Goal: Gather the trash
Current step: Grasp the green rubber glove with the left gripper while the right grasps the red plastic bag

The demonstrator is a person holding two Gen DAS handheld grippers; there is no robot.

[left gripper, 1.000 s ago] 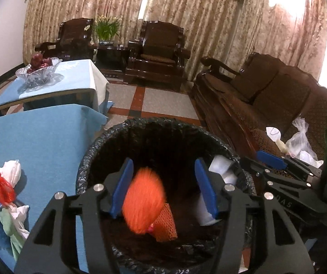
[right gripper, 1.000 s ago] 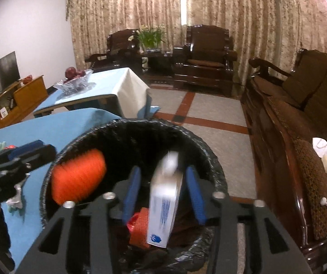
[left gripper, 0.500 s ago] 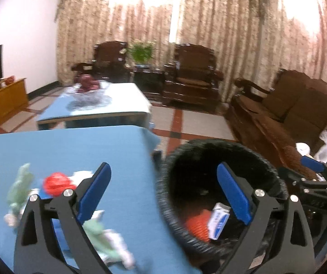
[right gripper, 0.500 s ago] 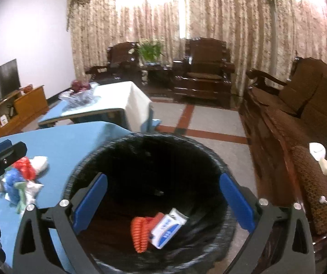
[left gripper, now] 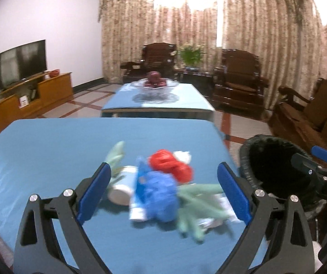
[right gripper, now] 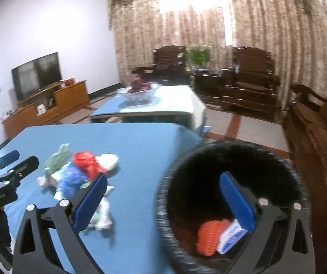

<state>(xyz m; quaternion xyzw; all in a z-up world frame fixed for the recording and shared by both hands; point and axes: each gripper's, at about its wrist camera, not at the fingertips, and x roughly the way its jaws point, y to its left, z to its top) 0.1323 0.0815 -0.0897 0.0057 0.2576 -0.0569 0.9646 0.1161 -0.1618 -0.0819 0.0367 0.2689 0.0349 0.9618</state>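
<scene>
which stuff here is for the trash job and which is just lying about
For the job:
- trash pile on the blue table
- black bin
- orange net and small box inside it

Just there:
- fruit bowl
- TV
- armchairs
- potted plant

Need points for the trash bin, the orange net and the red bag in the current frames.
trash bin [right gripper: 231, 147]: right wrist view, on the far rim.
orange net [right gripper: 209, 237]: right wrist view, middle of the net, inside the bin.
red bag [left gripper: 171, 164]: left wrist view, centre of the crumpled bag, on the table.
</scene>
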